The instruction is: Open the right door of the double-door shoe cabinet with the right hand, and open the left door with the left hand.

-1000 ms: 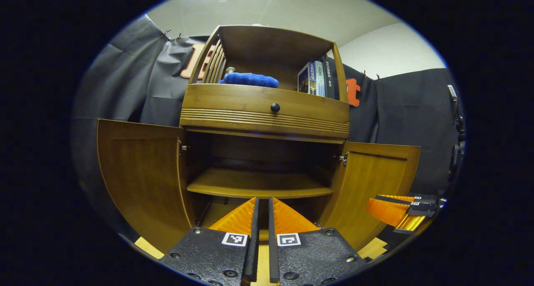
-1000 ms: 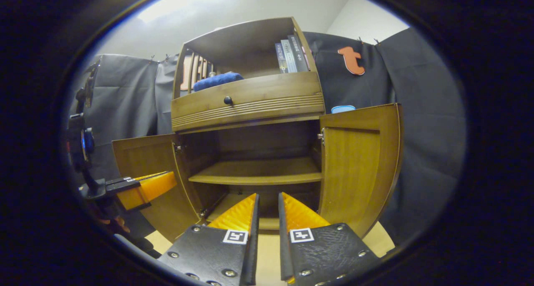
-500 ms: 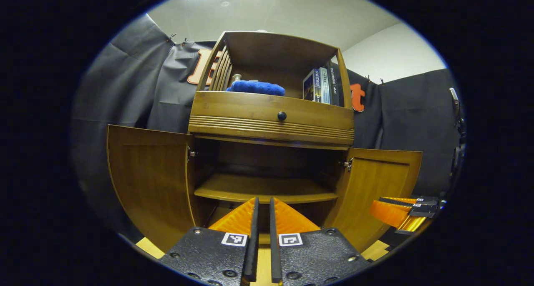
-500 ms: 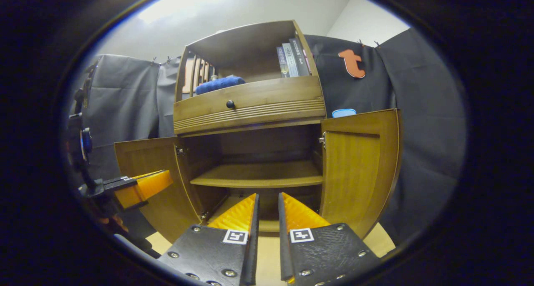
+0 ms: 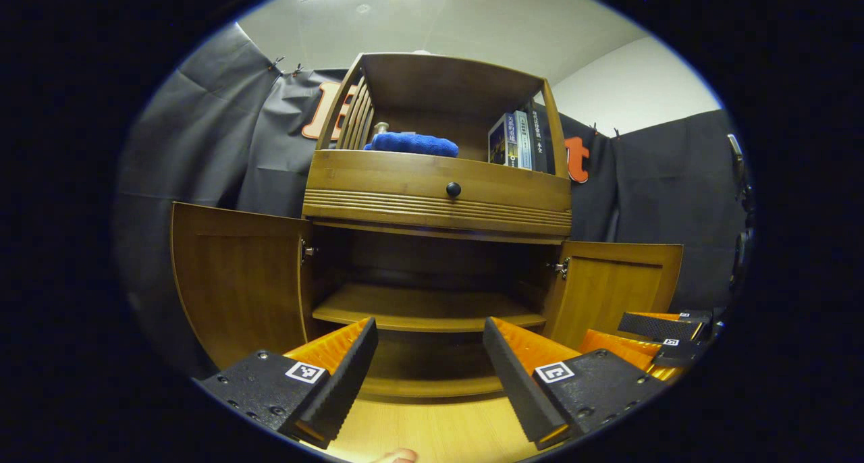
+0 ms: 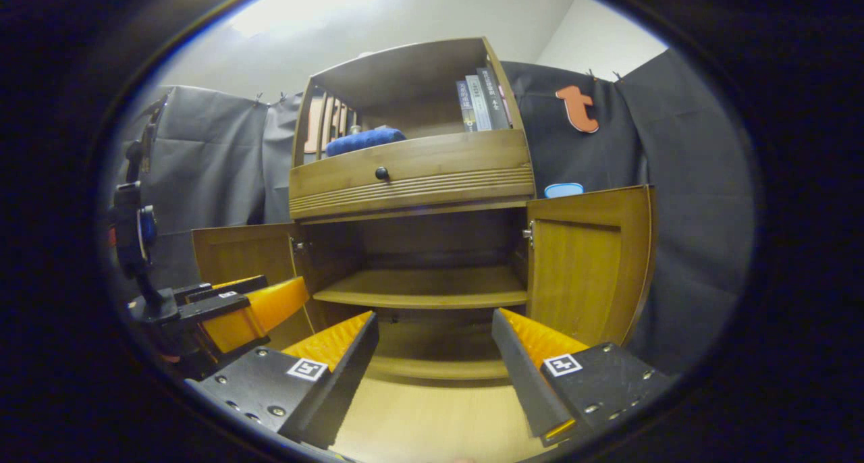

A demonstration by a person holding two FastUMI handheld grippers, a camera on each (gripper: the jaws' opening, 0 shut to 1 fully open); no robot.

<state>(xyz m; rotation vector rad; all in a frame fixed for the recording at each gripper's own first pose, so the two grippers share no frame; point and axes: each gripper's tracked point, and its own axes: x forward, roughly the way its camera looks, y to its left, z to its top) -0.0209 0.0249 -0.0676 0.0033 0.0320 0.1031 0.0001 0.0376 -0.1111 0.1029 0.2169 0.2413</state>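
Note:
The wooden shoe cabinet [image 5: 439,193] [image 6: 412,179] stands in front of both grippers. Its left door [image 5: 236,277] [image 6: 236,254] and right door [image 5: 617,284] [image 6: 587,264] are both swung wide open, baring an inner shelf [image 5: 425,308] [image 6: 425,287] with nothing on it. My left gripper [image 5: 428,338] is open and holds nothing, a short way back from the cabinet's mouth; it also shows at the lower left [image 6: 236,301] of the right gripper view. My right gripper [image 6: 435,331] is open too, and appears at the lower right [image 5: 658,338] of the left gripper view.
A drawer with a black knob [image 5: 453,189] sits above the doors. The top shelf carries a blue towel [image 5: 412,144] and several books [image 5: 518,140]. A pale wooden floor [image 5: 432,429] lies in front of the cabinet. Black cloth hangs behind and beside it.
Both grippers have gone from shut to wide open. They have also drawn back slightly from the cabinet; the doors have stayed open.

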